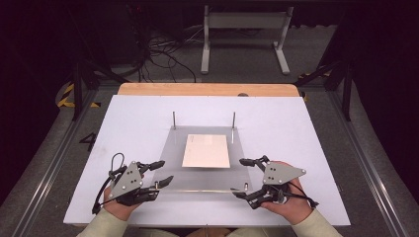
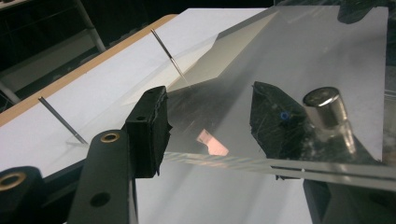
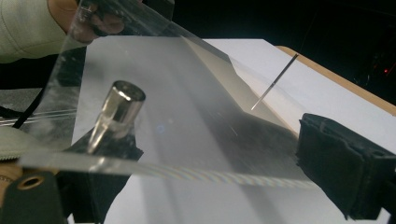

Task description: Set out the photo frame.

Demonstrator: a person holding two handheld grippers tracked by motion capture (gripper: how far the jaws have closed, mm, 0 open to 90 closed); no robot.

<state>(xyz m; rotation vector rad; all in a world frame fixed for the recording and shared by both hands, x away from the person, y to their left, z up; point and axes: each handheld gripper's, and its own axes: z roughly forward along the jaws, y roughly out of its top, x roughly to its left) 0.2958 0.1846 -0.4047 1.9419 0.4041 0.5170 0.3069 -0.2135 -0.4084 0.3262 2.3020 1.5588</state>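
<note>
A person is working a clear acrylic plate (image 1: 202,158) that is lying on the white board (image 1: 133,118) in the middle of the table, with a cream sheet of paper (image 1: 206,150) under or on it and two thin metal rods (image 1: 174,120) standing at its far corners. The left gripper (image 1: 162,173) is straddling the near left corner: in the left gripper view one pad (image 2: 148,128) is sitting beside the plate's near edge while the other jaw is showing through the clear plastic just by a short metal peg (image 2: 324,107), so the jaws are spread about the corner; I cannot tell whether they are pressing on it. The right gripper (image 1: 243,177) is doing the same at the near right corner, its jaws standing wide with the edge running between them and its outer pad (image 3: 343,161) clear of the plate. Judging from this, the step is taking hold of both near corners together. To do it well, both sets of jaws should be closing evenly beside the pegs (image 3: 119,109), biting the plate squarely, and any lift should be kept level so that the far edge is travelling straight along the rods without binding and the paper is not sliding.
</note>
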